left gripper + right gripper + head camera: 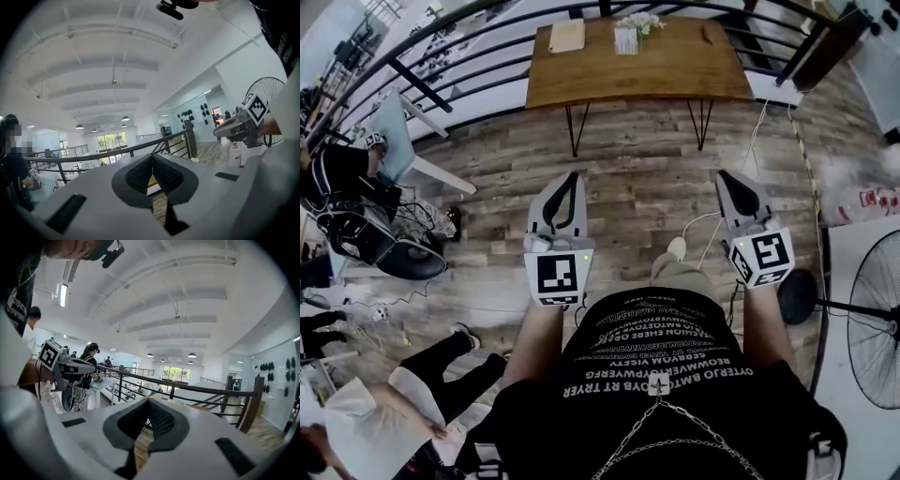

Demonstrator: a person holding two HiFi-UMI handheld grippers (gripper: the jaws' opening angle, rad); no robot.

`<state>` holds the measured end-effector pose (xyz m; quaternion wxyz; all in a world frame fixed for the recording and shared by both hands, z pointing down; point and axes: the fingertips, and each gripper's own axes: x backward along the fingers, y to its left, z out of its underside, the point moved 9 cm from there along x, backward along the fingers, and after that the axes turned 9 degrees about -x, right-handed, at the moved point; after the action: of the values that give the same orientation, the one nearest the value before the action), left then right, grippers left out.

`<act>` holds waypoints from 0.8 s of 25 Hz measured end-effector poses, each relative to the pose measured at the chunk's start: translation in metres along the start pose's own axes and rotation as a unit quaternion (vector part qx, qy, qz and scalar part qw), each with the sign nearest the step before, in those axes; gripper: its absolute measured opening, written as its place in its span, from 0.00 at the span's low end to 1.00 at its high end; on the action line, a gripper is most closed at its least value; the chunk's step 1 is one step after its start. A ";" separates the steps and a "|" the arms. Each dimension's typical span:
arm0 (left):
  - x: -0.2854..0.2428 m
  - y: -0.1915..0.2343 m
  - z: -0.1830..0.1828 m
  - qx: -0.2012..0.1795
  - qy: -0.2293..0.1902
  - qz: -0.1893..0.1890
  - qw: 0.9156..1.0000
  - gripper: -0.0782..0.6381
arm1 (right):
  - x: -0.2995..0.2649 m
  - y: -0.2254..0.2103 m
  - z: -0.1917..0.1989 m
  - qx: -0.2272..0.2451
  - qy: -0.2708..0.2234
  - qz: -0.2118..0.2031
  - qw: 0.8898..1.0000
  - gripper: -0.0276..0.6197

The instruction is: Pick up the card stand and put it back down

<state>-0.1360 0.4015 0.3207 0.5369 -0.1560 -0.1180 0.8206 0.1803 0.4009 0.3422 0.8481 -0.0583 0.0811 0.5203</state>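
1. Far left: person in black (337, 173) at a white desk (431, 173). Another in white (361, 427) is low in the corner.
2. Left gripper (570, 178): held roughly level over the plank floor (647, 178). Jaws closed tip to tip, nothing between them.
3. Centre, ahead: wooden table (675, 80) against the black railing (469, 42). Card stand (625, 39) stands near the table's far edge, just beside a small flower bunch (640, 21). Tan pad (567, 36) lies to its left. Stand is well apart from both grippers.
4. Right gripper (724, 176): roughly level too, jaws closed, empty.
5. Far right: black floor fan (877, 328).
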 end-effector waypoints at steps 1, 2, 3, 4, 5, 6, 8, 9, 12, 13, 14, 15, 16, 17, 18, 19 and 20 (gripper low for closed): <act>0.003 0.003 0.002 0.002 0.001 -0.001 1.000 0.15 | 0.000 0.002 0.000 0.001 0.000 0.000 1.000 0.07; 0.005 0.005 0.004 0.005 0.002 -0.002 1.000 0.15 | 0.001 0.004 0.000 0.001 0.001 0.001 1.000 0.07; 0.006 0.009 0.008 0.007 0.004 -0.002 1.000 0.15 | 0.000 0.007 0.000 -0.001 0.003 0.002 1.000 0.07; 0.007 0.012 0.012 0.009 0.007 -0.002 1.000 0.15 | -0.001 0.009 0.001 -0.003 0.006 0.001 1.000 0.07; 0.008 0.016 0.016 0.010 0.012 -0.003 1.000 0.15 | -0.003 0.011 0.003 -0.005 0.011 0.001 1.000 0.07; 0.008 0.019 0.020 0.011 0.015 -0.005 1.000 0.15 | -0.005 0.012 0.005 -0.005 0.016 0.000 1.000 0.07; 0.005 0.023 0.026 0.017 0.020 -0.009 1.000 0.15 | -0.010 0.012 0.008 -0.004 0.026 -0.004 1.000 0.07; 0.002 0.025 0.028 0.020 0.022 -0.011 1.000 0.15 | -0.013 0.009 0.009 -0.002 0.030 -0.006 1.000 0.07; -0.006 0.028 0.034 0.024 0.026 -0.018 0.999 0.15 | -0.021 0.000 0.008 0.003 0.041 -0.003 0.999 0.07; -0.009 0.030 0.036 0.024 0.028 -0.020 0.999 0.15 | -0.024 -0.003 0.009 0.003 0.042 -0.004 0.999 0.07; -0.012 0.032 0.039 0.024 0.030 -0.021 0.999 0.15 | -0.028 -0.005 0.010 0.002 0.044 -0.004 0.999 0.07; -0.016 0.033 0.043 0.025 0.034 -0.021 0.999 0.15 | -0.032 -0.008 0.012 0.000 0.045 -0.003 0.999 0.07; -0.019 0.034 0.046 0.026 0.039 -0.019 0.999 0.15 | -0.036 -0.011 0.015 -0.002 0.048 0.000 0.999 0.07; -0.022 0.033 0.047 0.027 0.043 -0.017 0.999 0.15 | -0.039 -0.015 0.016 -0.004 0.051 0.002 0.999 0.07; -0.024 0.032 0.048 0.027 0.046 -0.014 0.998 0.15 | -0.042 -0.017 0.018 -0.005 0.053 0.002 0.999 0.07; -0.025 0.030 0.047 0.025 0.048 -0.013 0.998 0.15 | -0.043 -0.019 0.018 -0.007 0.053 0.000 0.999 0.07; -0.026 0.029 0.046 0.021 0.049 -0.013 0.998 0.15 | -0.044 -0.021 0.019 -0.009 0.052 -0.005 0.999 0.07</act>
<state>-0.1680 0.3647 0.3566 0.5560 -0.1828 -0.0761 0.8072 0.1809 0.3566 0.3698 0.8445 -0.0936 0.1202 0.5135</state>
